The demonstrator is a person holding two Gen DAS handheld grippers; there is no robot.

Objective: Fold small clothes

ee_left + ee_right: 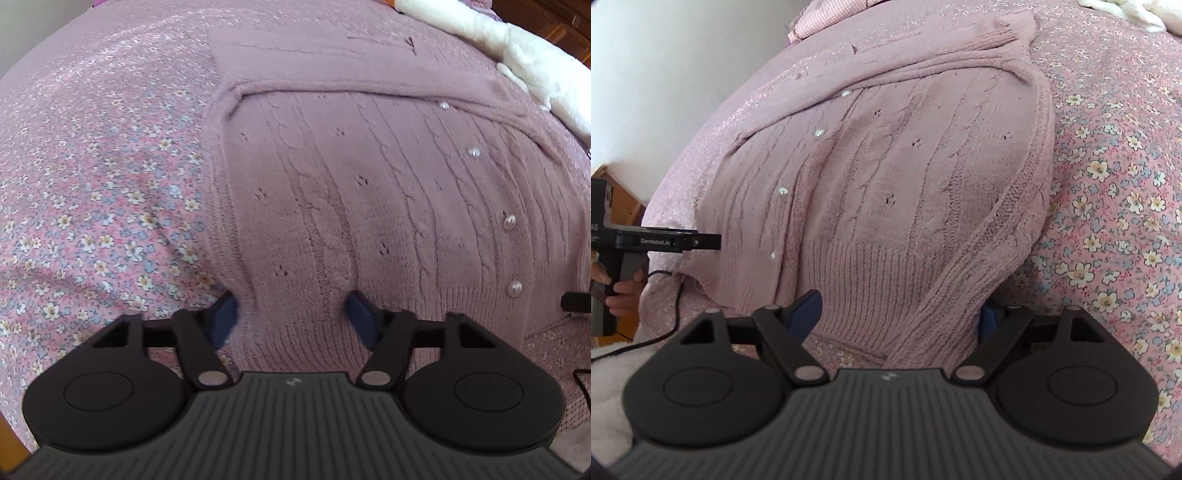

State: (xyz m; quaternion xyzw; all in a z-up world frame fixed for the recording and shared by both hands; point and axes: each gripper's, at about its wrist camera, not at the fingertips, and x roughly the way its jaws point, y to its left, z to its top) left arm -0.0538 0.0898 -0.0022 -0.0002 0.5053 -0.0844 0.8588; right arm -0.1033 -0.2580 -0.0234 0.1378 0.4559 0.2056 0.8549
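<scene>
Evidently both tongs sit at the ribbed hem of a pink knitted cardigan (351, 192), the near edge of the garment. The left tongs (291, 314) stand released, blue pads spread with the hem's left corner lying between them, not pinched. The right tongs (897, 314) are likewise spread wide around the hem's right part, where a folded-in sleeve (979, 258) crosses the ribbing diagonally; its right pad is half hidden behind the knit, so contact there cannot be judged.

Beyond the hem, the cardigan lies flat on a bed covered by a floral bedspread (92, 229), front side up, with a row of pearl buttons (509, 221) running up toward the neckline. Further up, the other sleeve (332, 85) is laid across the chest. Past the cardigan's far edge lies a white fluffy cloth (524, 66).

As a judgement, the sleeves look already folded in, and the step in hand is gripping the hem for the bottom-to-top fold. The next move calls for both tongs to close on the ribbing together, catching every layer including the crossed sleeve, then lift evenly and carry the hem toward the collar without dragging the sleeves loose.
</scene>
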